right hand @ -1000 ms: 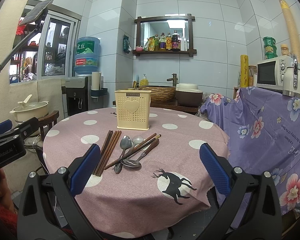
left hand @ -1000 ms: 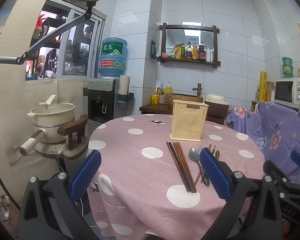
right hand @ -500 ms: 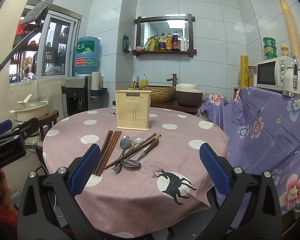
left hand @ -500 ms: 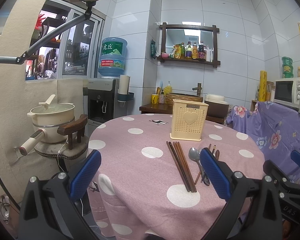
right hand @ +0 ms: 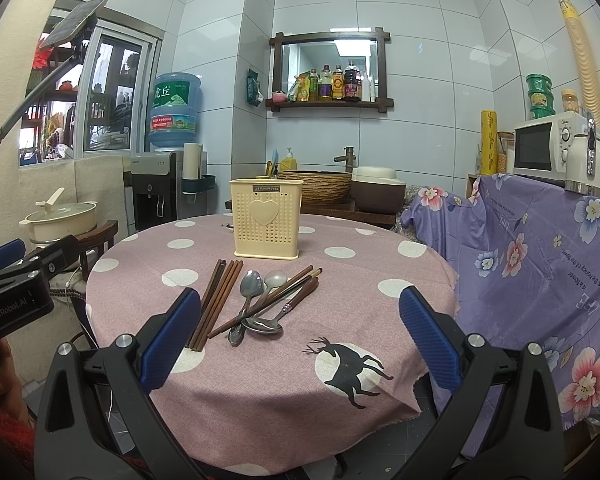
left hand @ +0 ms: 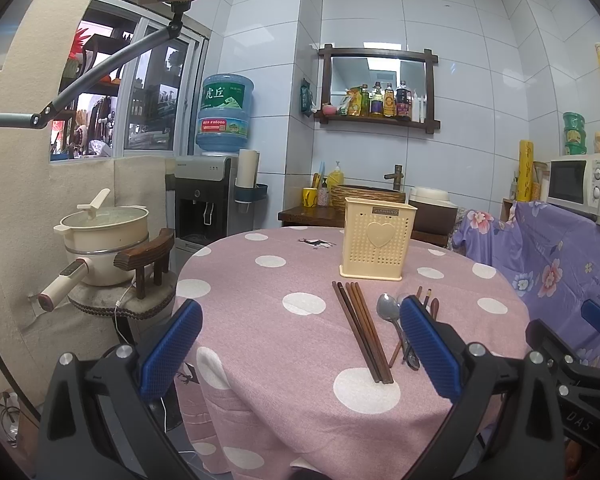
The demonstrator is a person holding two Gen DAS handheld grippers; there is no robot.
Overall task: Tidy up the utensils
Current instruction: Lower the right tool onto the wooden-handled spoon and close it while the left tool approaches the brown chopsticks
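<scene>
A cream perforated utensil holder [left hand: 377, 243] [right hand: 265, 223] with a heart on its front stands upright on the round pink polka-dot table [left hand: 284, 344] [right hand: 364, 280]. In front of it lie a bundle of brown chopsticks [left hand: 362, 330] [right hand: 216, 302], a steel spoon [left hand: 387, 308] [right hand: 251, 283], a second spoon [right hand: 275, 280], a wooden-handled spoon [right hand: 265, 325] and a crossed pair of chopsticks [right hand: 284, 291]. My left gripper [left hand: 300, 346] hovers open at the table's near left edge, nothing between its blue pads. My right gripper [right hand: 300, 342] is open too, short of the pile.
A wooden chair with a cream pot [left hand: 104, 236] stands left of the table. A water dispenser [left hand: 216, 184] and a basin counter [right hand: 320, 188] are behind it. A purple floral cloth [right hand: 540, 264] covers furniture on the right, with a microwave [right hand: 540, 152] on top.
</scene>
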